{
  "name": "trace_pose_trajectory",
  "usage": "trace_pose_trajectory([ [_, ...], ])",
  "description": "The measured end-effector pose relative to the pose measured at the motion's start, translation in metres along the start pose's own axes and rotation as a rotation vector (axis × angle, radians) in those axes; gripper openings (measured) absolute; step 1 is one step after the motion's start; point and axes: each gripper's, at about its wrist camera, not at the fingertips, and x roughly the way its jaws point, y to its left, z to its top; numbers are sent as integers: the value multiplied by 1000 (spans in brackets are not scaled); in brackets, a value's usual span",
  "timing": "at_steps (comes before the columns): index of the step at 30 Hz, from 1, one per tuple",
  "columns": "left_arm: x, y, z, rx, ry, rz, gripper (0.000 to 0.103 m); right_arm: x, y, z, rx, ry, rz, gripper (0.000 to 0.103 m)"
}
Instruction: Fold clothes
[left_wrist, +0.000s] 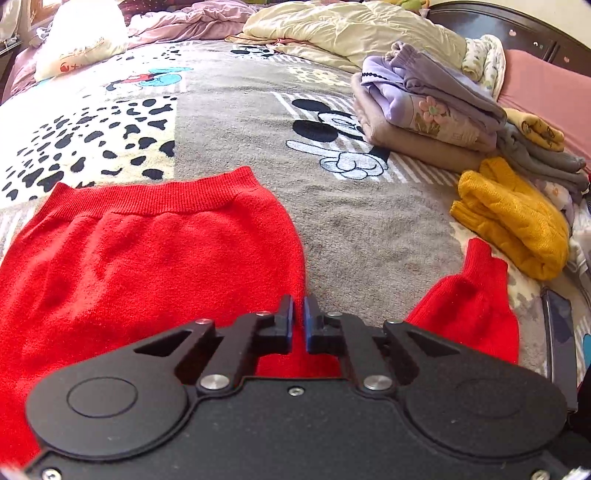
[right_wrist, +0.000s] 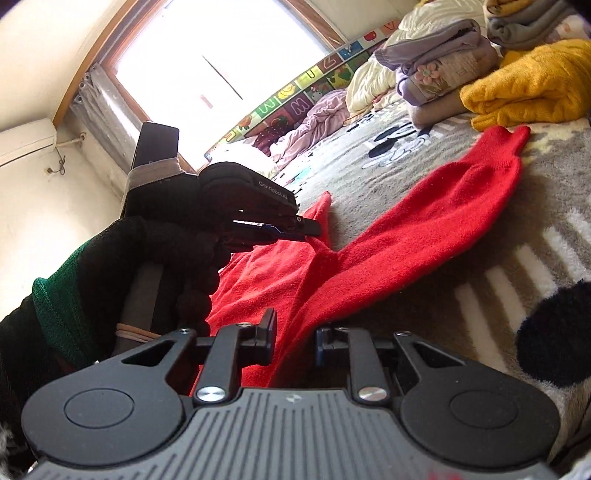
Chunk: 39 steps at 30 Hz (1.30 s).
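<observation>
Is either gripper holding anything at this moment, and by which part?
The left gripper pinches the red sweater near the armpit, where sleeve meets body. The right gripper is open, straddling the fabric.

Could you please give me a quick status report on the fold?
Left tongs shut, pinching the red sweater near the armpit. Right tongs open around its sleeve. Yellow sweater lies just beyond the cuff.

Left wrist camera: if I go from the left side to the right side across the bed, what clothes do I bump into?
Red sweater body → red sleeve → yellow sweater.
</observation>
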Motion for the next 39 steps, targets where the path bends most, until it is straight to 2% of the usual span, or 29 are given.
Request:
trace_pose_trajectory([
  [8, -9, 36, -4, -88, -44, -48, 5, 13, 46, -8, -279, 19, 32, 23],
  [12, -9, 52, -7, -116, -50, -46, 4, 19, 67, -17, -401, 38, 51, 23],
  [18, 0, 75, -19, -153, -27, -6, 5, 30, 90, -39, -532, 145, 68, 23],
  [20, -4, 75, -20, -133, -38, -4, 6, 34, 95, -46, -563, 173, 62, 24],
  [23, -17, 64, -17, -57, -68, 25, 15, 36, 101, -51, -592, 196, 58, 30],
  [26, -35, 42, -12, 70, -118, 58, 17, 34, 104, -53, -612, 200, 64, 37],
  [29, -50, 10, -4, 208, -124, -11, 23, 30, 108, -54, -642, 202, 76, 48],
  [34, -55, -66, -4, 511, -63, -174, 33, 16, 109, -51, -629, 181, 105, 54],
  [35, -52, -81, -7, 564, -51, -191, 37, 16, 106, -48, -620, 182, 103, 55],
  [36, -48, -95, -10, 610, -38, -202, 44, 16, 103, -47, -616, 187, 98, 55],
  [39, -27, -129, -19, 703, 19, -214, 45, 12, 97, -47, -608, 190, 96, 55],
])
